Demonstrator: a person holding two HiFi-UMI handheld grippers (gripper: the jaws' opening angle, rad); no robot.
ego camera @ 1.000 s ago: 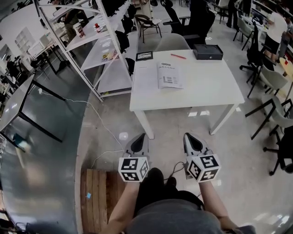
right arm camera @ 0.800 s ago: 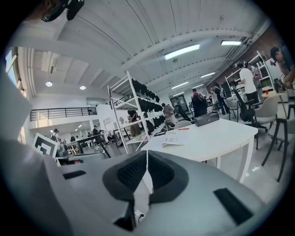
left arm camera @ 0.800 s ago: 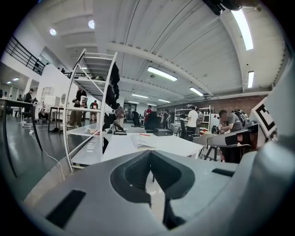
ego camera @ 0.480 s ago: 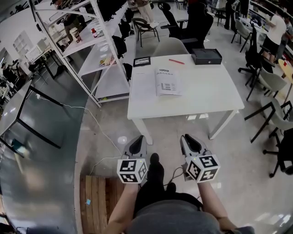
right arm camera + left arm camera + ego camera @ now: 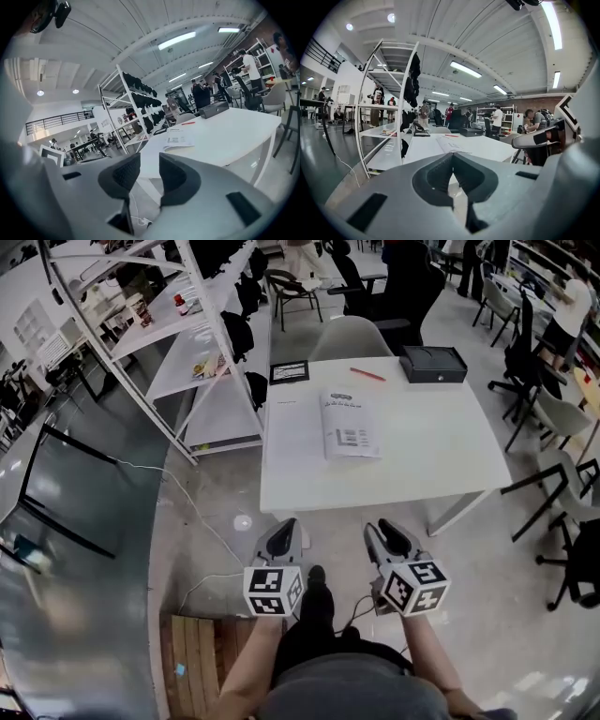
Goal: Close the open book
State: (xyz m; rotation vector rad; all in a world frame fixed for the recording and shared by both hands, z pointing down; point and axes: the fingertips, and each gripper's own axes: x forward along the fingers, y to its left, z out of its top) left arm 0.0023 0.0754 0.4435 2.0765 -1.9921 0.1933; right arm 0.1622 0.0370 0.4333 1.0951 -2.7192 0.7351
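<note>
An open book (image 5: 323,427) lies flat on the left half of the white table (image 5: 441,456), its left page blank and its right page printed. Both grippers hover over the floor just short of the table's near edge, well apart from the book. My left gripper (image 5: 284,525) is shut, its tips meeting with nothing between them (image 5: 452,157); past them the book (image 5: 450,144) shows low on the tabletop. My right gripper (image 5: 389,527) has its jaws parted and opening, with nothing between them (image 5: 150,161). In that view the book (image 5: 180,139) lies beyond, on the table.
A black box (image 5: 433,364), a red pen (image 5: 367,374) and a black-framed card (image 5: 290,372) sit at the table's far side. A grey chair (image 5: 352,337) stands behind it. A white shelving rack (image 5: 178,343) is at left, office chairs (image 5: 562,474) at right, a wooden pallet (image 5: 197,662) by my feet.
I have come closer to the table, so its near edge now lies just ahead of both grippers. The right gripper's jaws have gone from shut to parted. The left stays shut.
</note>
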